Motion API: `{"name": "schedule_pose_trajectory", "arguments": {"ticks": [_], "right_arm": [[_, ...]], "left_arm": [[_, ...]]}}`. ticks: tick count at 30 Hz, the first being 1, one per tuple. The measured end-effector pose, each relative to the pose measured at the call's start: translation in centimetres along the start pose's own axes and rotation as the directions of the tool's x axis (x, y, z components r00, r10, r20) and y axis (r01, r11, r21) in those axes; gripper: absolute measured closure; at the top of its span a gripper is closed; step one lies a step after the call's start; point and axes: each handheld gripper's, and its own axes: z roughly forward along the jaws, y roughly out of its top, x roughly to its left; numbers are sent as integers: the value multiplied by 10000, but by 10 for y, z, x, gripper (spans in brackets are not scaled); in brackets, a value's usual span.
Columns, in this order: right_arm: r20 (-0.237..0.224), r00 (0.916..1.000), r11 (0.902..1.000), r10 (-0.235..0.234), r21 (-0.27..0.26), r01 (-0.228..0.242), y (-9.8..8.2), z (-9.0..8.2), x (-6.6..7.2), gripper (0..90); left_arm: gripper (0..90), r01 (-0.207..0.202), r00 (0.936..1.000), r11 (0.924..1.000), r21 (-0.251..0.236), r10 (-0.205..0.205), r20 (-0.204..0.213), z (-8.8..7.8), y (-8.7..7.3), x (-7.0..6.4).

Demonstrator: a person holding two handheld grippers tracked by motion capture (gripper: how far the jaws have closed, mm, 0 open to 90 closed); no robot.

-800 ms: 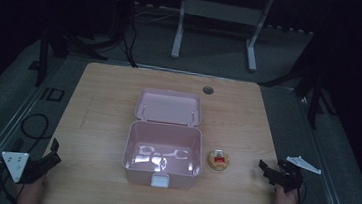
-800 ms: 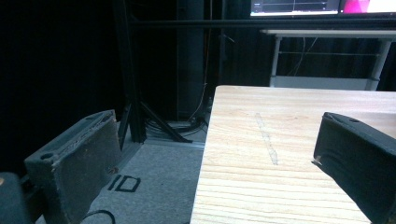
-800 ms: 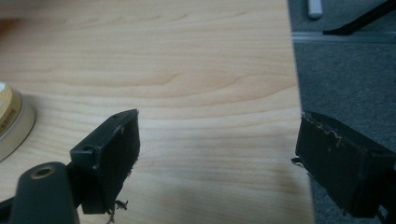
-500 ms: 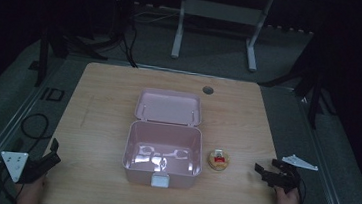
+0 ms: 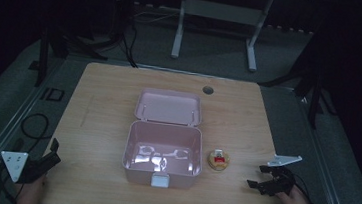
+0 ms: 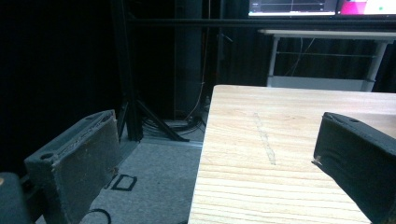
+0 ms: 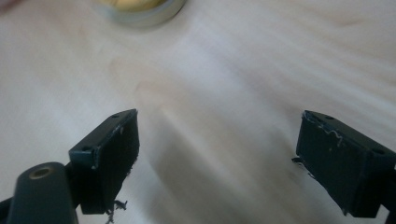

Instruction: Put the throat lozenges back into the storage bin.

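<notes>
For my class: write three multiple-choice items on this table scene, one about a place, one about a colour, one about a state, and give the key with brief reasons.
1. Where does the small round item lie?
A. inside the box
B. on the table, right of the box
C. on the lid

2. What colour is the box?
A. pink
B. green
C. blue

3. How is the right gripper?
A. shut on the item
B. open, holding nothing
C. shut on the lid

Key: B, it lies on the wood beside the box; A, walls and lid are pink; B, its jaws stand apart over bare table.
</notes>
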Motion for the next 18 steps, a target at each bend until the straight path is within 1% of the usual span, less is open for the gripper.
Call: {"name": "schedule_pose_trajectory", "arguments": {"ticks": [1, 2, 3, 4, 5, 6, 7, 8, 9, 10, 11, 12, 13, 14, 15, 16, 17, 18], "right_arm": [[-73, 9994, 9976, -328, 615, 332, 5, -1, 3, 129], [-73, 9994, 9976, -328, 615, 332, 5, -1, 3, 129], [-143, 9972, 9887, -731, 1302, 744, 10, -1, 7, 129], [-143, 9972, 9887, -731, 1302, 744, 10, -1, 7, 129], [-427, 9948, 9745, -924, 2013, 992, 16, -1, 10, 130], [-427, 9948, 9745, -924, 2013, 992, 16, -1, 10, 130], [-414, 9910, 9567, -1274, 2587, 1338, 21, 0, 13, 130], [-414, 9910, 9567, -1274, 2587, 1338, 21, 0, 13, 130], [-437, 9899, 9500, -1352, 2781, 1420, 22, 0, 14, 130], [-500, 9879, 9393, -1470, 3058, 1553, 26, -1, 15, 129], [-627, 9849, 9168, -1611, 3600, 1729, 31, -1, 16, 128], [-627, 9849, 9168, -1611, 3600, 1729, 31, -1, 16, 128], [-670, 9829, 9055, -1718, 3821, 1843, 32, -1, 17, 127], [-832, 9787, 8768, -1875, 4349, 2050, 36, -2, 19, 126], [-981, 9730, 8449, -2088, 4829, 2300, 40, -2, 21, 126], [-981, 9730, 8449, -2088, 4829, 2300, 40, -2, 21, 126], [-1053, 9690, 8102, -2236, 5326, 2449, 44, -2, 22, 126], [-1053, 9690, 8102, -2236, 5326, 2449, 44, -2, 22, 126]], "left_arm": [[11, -9, 10000, 10000, -7, 9, 5, 0, 0, 0], [11, -10, 10000, 10000, -11, 10, 11, 0, 0, 0], [11, -9, 10000, 10000, -22, 9, 28, 0, 0, 0], [11, -9, 10000, 10000, -22, 9, 28, 0, 0, 0], [11, -8, 10000, 10000, -17, 8, 42, 0, 0, 0], [11, -8, 10000, 10000, -17, 8, 42, 0, 0, 0], [11, -9, 10000, 10000, -23, 9, 63, 0, 0, 0], [11, -9, 10000, 10000, -23, 9, 63, 0, 0, 0], [11, -6, 10000, 10000, -24, 6, 85, 0, 0, 0], [11, -2, 9999, 10000, -33, 2, 121, 0, 0, 1], [11, 23, 9999, 10000, -28, -23, 170, 0, 0, 1], [11, 53, 9998, 10000, -31, -52, 178, 0, 0, 2], [11, 68, 9998, 10000, -10, -67, 189, 0, 0, 2], [11, 58, 9998, 10000, -11, -57, 192, 0, 0, 2], [11, 12, 9998, 10000, -36, -11, 194, 0, 0, 1], [11, 12, 9998, 10000, -36, -11, 194, 0, 0, 1], [11, -16, 9998, 10000, -48, 17, 220, 0, 0, 0], [11, -16, 9998, 10000, -48, 17, 220, 0, 0, 0]]}}
